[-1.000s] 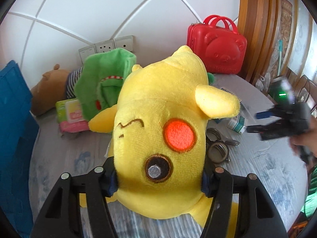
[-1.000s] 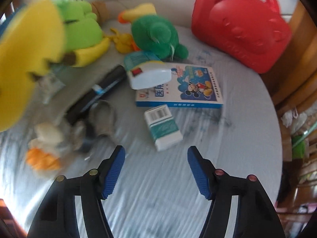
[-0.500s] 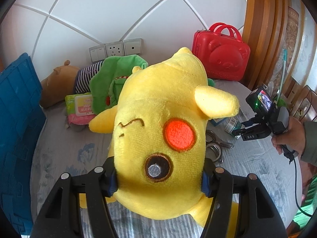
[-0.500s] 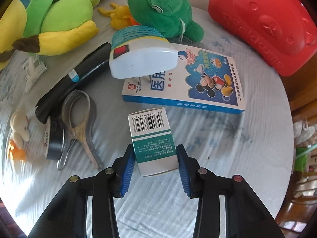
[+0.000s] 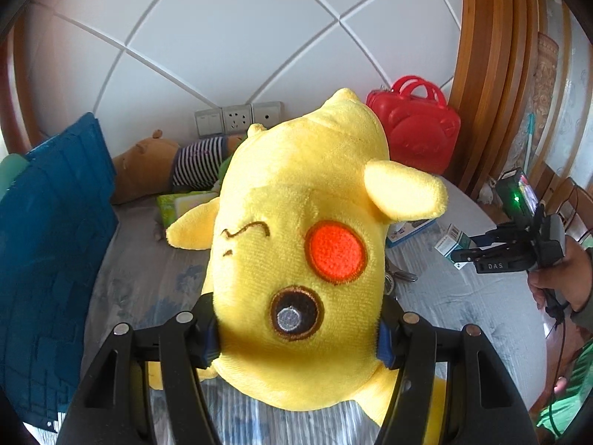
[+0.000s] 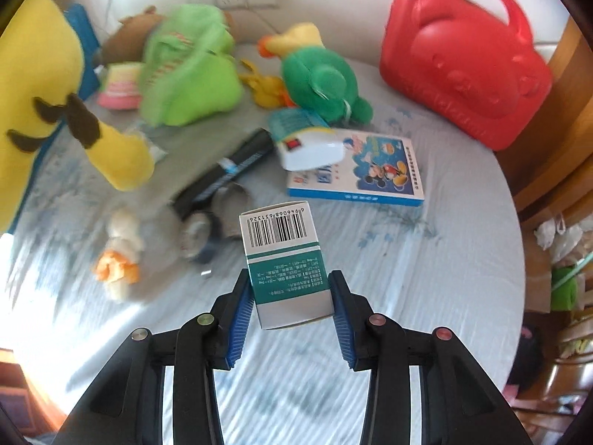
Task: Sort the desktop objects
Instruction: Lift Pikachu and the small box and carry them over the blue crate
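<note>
In the left wrist view, the left claw [image 5: 296, 333] is closed on a big yellow plush toy [image 5: 300, 230], with its two blue pads pressed into the sides of the toy's head. The toy is held above the counter [image 5: 141, 278] and fills the middle of the picture (its face is turned sideways, with one red cheek up). Behind it lie a brown plush bear [image 5: 148, 165] in a striped shirt and a red case [image 5: 415, 129] near the wall. A blue crate [image 5: 48, 252] stands at the left. At the far right a hand [image 5: 559, 278] holds the right claw [image 5: 463, 250], which grips a small box [image 5: 450, 241].

In the right wrist view, the right claw [image 6: 292, 296] is closed on the green and white box [image 6: 283, 259], lifted off the counter [image 6: 426, 278], barcode end pointing away from the camera. Beyond it lie a blue picture book [image 6: 374, 174] with a white device [image 6: 307, 148] resting on its left end, a black tube [image 6: 226, 170], a green plush bird [image 6: 318, 78], a light green plush [image 6: 189, 66] and a small white and orange toy [image 6: 118, 256]. The red case [image 6: 463, 59] stands at the back right. The yellow plush toy [image 6: 40, 85] hangs at the left edge.
</note>
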